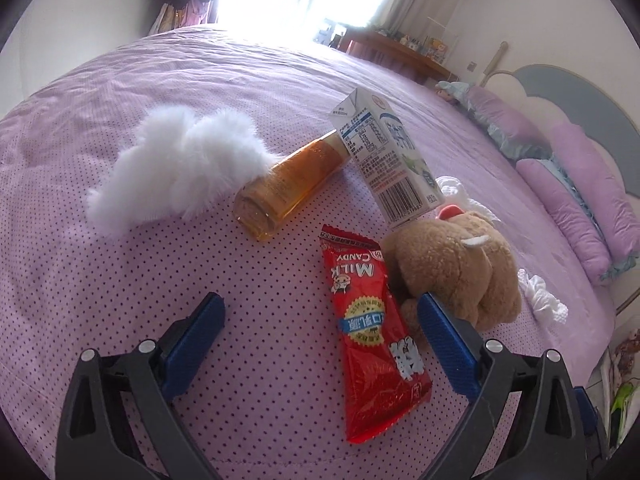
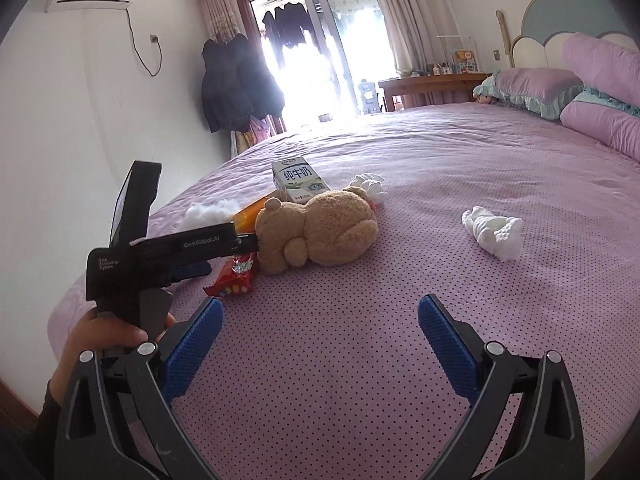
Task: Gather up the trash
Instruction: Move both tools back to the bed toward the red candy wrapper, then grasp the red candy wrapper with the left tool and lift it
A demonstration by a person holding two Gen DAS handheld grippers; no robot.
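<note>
A red milk candy wrapper (image 1: 370,330) lies flat on the pink dotted bed, between the open fingers of my left gripper (image 1: 320,308), nearer the right finger. Beyond it stand a white milk carton (image 1: 384,156), an amber bottle (image 1: 286,188) on its side and crumpled white tissues (image 1: 540,292). In the right wrist view the wrapper (image 2: 236,276), the carton (image 2: 298,178) and two tissues (image 2: 494,232) (image 2: 370,186) show. My right gripper (image 2: 320,312) is open and empty over bare bedspread. The left gripper's body (image 2: 168,252) reaches over the wrapper.
A brown teddy bear (image 1: 456,264) lies right of the wrapper, touching the left gripper's right finger. A white fluffy item (image 1: 180,168) lies left of the bottle. Purple pillows (image 2: 600,92) line the headboard. The bed's edge (image 2: 64,304) falls off at the left.
</note>
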